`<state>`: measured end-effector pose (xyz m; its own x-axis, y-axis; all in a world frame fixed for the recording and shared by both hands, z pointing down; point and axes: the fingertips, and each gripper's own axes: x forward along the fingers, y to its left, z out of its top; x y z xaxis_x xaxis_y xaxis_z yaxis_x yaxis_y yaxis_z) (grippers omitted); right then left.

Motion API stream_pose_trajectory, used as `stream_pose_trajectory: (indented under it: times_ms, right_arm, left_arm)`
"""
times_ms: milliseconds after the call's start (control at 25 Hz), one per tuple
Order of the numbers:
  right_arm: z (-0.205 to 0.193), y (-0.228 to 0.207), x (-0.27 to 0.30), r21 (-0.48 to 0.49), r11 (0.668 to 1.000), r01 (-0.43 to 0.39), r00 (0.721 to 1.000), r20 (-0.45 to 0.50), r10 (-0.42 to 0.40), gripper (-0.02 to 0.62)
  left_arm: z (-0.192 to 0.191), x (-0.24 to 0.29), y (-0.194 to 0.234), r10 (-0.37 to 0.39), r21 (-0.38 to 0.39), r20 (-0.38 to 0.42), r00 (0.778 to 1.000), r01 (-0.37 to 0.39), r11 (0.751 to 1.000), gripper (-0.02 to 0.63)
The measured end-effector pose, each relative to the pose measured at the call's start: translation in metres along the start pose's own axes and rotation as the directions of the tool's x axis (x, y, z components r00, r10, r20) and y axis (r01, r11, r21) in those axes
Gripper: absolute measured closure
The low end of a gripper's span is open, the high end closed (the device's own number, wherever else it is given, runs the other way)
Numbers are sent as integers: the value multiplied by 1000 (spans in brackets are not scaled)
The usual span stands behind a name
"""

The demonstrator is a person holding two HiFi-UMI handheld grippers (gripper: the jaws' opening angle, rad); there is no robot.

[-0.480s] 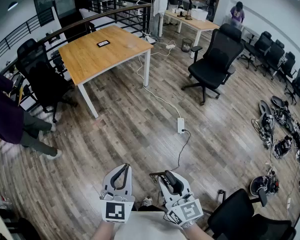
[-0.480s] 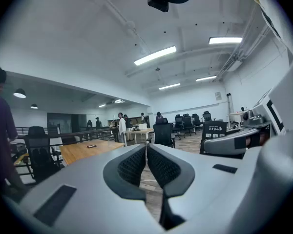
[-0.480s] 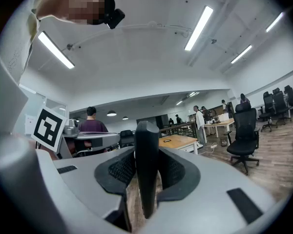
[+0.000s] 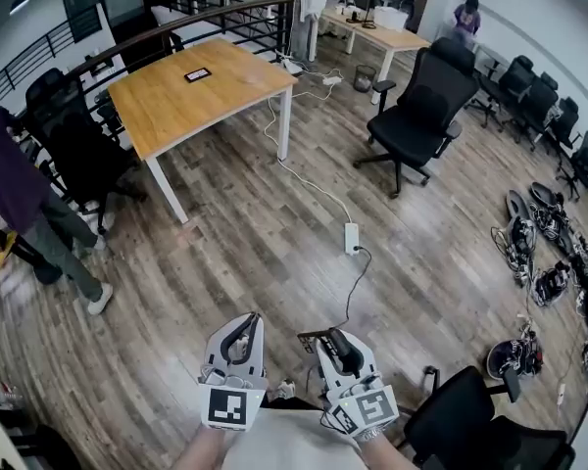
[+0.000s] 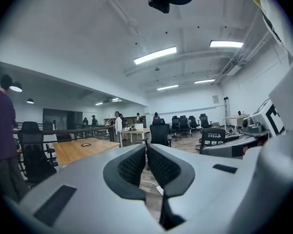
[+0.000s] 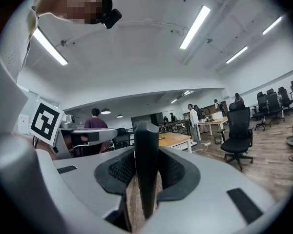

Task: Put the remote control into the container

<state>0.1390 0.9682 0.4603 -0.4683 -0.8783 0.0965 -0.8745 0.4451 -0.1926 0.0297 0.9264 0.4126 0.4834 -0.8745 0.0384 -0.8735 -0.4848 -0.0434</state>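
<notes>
A black remote control (image 6: pixel 147 165) stands on edge between the pads of my right gripper (image 6: pixel 146 179), which is shut on it. From the head view the remote (image 4: pixel 339 352) lies along that right gripper (image 4: pixel 325 341), held low in front of the person's body. My left gripper (image 4: pixel 245 325) is beside it, jaws together. In the left gripper view the left gripper (image 5: pixel 146 161) has nothing between its ribbed pads (image 5: pixel 131 165). No container shows in any view.
A wooden table (image 4: pixel 167 106) with a small dark flat object (image 4: pixel 197 74) stands far ahead. A black office chair (image 4: pixel 416 120) is at the right, another (image 4: pixel 475 424) close by my right side. A power strip and cable (image 4: pixel 352 238) lie on the floor. A person in purple (image 4: pixel 20 199) walks at the left.
The person in purple has stepped further into view at the left. Both grippers stay close together, a touch higher in the head view, the remote still held in the right one.
</notes>
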Motion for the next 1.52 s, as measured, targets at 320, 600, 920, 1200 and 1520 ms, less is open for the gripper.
stream_pose_trajectory:
  times_ms: [320, 600, 920, 1200, 1520]
  right_arm:
    - [3, -15, 78, -30, 999, 20, 999, -43, -22, 466]
    - [15, -23, 176, -43, 999, 18, 998, -61, -20, 466]
    - [20, -49, 253, -24, 995, 100, 993, -57, -101, 466]
    - [23, -54, 306, -7, 994, 105, 993, -60, -106, 466]
    - [17, -93, 349, 12, 997, 77, 993, -91, -76, 466]
  left_arm:
    - [-8, 62, 47, -43, -2, 24, 999, 43, 999, 584]
    - [-4, 133, 132, -64, 52, 25, 998, 62, 997, 584]
    - [-4, 197, 210, -74, 63, 28, 997, 72, 995, 584]
    - [-3, 238, 239, -103, 37, 44, 994, 101, 994, 584]
    - [-23, 284, 255, -49, -47, -8, 999, 49, 998, 584]
